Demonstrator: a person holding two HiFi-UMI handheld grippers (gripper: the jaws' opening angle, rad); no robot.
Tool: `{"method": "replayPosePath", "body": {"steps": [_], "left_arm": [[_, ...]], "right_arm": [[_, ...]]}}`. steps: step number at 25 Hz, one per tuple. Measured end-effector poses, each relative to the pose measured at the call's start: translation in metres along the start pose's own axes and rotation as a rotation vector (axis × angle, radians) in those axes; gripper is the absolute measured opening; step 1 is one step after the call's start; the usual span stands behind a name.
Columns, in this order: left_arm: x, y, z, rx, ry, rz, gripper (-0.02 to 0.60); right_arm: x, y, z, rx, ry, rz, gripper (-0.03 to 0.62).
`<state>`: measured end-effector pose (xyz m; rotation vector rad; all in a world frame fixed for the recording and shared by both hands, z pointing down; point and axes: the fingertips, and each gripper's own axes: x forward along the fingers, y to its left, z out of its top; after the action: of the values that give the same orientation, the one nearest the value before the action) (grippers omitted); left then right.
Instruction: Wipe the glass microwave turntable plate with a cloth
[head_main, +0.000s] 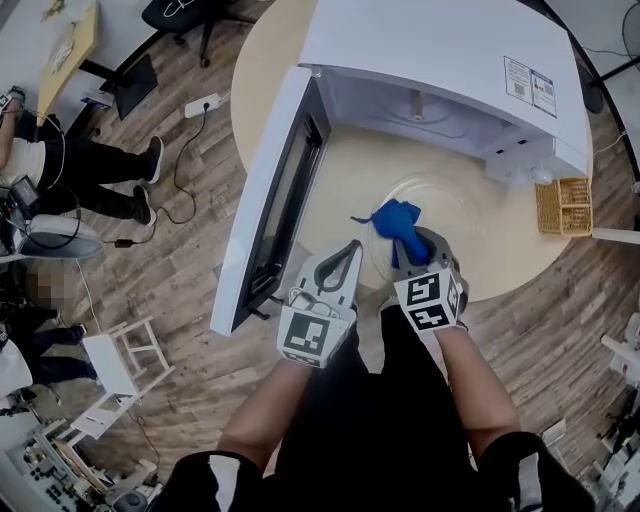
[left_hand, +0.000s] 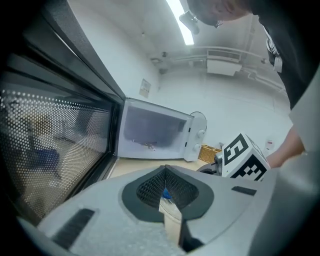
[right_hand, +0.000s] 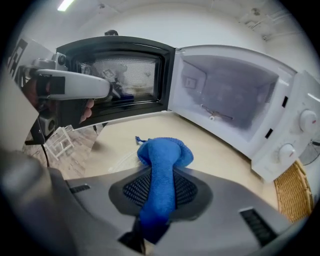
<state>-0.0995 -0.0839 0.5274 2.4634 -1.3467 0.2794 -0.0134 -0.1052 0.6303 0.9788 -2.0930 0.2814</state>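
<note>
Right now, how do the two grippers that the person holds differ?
The right gripper is shut on a blue cloth; the left gripper holds no cloth, its jaws nearly together, and whether they pinch the glass plate rim is unclear. The right gripper reaches over the plate; the left gripper sits at its left edge, near the open microwave door. Both are grey with a marker cube.
</note>
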Motion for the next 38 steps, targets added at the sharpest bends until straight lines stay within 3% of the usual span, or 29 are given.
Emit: {"method": "replayPosePath", "body": {"steps": [9, 14, 32, 38], "left_arm": [[0.008, -0.012, 0.004, -0.004, 0.006, -0.035, 0.006], [0.012, -0.019, -0.001, 0.002, 0.018, -0.053, 0.006], [0.005, -0.021, -0.002, 0.017, 0.02, -0.047, 0.006], [-0.001, -0.023, -0.007, 0.024, 0.038, -0.055, 0.006]], "right_arm": [[-0.013, -0.054, -0.023, 0.053, 0.03, -0.103, 0.081], [-0.018, -0.075, -0.036, 0.137, 0.045, -0.135, 0.083], [-0.043, -0.136, -0.073, 0.135, 0.119, -0.283, 0.081], [-0.05, -0.147, -0.084, 0.192, 0.136, -0.331, 0.08]]}}
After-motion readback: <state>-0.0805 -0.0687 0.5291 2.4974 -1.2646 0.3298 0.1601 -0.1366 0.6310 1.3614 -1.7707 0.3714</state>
